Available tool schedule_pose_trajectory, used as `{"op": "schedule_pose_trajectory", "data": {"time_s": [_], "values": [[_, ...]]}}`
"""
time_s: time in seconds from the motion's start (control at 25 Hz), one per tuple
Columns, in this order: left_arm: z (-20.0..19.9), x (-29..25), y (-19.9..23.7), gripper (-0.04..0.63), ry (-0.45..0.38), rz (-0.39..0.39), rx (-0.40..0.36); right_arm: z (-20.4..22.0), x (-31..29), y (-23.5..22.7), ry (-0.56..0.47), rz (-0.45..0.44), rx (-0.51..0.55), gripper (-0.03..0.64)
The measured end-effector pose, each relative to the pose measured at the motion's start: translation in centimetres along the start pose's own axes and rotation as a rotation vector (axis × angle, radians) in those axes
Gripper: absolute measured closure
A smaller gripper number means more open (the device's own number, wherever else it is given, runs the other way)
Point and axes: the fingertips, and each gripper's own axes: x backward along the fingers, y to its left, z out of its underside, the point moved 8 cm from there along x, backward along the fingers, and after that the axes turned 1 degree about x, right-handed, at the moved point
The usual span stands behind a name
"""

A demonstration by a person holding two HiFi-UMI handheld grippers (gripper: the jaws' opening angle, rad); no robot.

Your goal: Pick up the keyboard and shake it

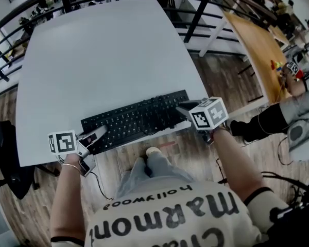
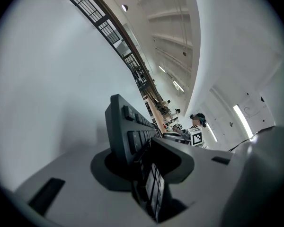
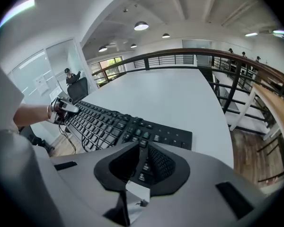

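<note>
The left gripper (image 2: 146, 161) pinches the left end of the keyboard (image 1: 139, 120); in the left gripper view the key rows stand wedged in the slot between its jaws. The right gripper (image 3: 142, 167) has its jaws pressed together on nothing and hangs, tilted downward, over the keyboard's right end, with the number keys showing just beyond its tips. The keyboard lies along the near edge of the white bench (image 1: 103, 50), with both grippers at its ends. Whether the left end is clear of the surface cannot be told. Judged from this position, the main hazard is a one-sided hold. If the lift proceeds on the left grip alone, the long body is likely to sag, pivot in the jaws and slip out once shaking begins. The right gripper must spread before it can take the right end; lowered as it is, it would press on the keys or push the keyboard toward the bench edge, and the floor lies directly below. A thin cable (image 1: 99, 181) hangs under the bench edge near the left gripper. Its owner is unclear, and it may snag during the shake.
</note>
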Motion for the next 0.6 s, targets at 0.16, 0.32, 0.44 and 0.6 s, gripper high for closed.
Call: {"op": "schedule_pose_trajectory", "data": {"time_s": [0.16, 0.32, 0.44, 0.6], "values": [[-0.6, 1.1, 0.7, 0.472, 0.039, -0.176, -0.130, 1.0, 0.7, -3.9, 0.003, -0.039, -0.078, 0.473], [-0.5, 2.1, 1.0, 0.472, 0.041, -0.243, -0.162, 0.5, 0.2, -6.5, 0.018, -0.065, -0.072, 0.429], [-0.2, 1.7, 0.9, 0.471, 0.016, -0.211, -0.128, 0.2, -0.7, -8.3, 0.033, -0.104, -0.058, 0.397], [-0.4, 2.0, -0.3, 0.469, 0.004, -0.197, -0.217, 0.2, -2.8, -9.4, 0.076, -0.213, -0.080, 0.350]]}}
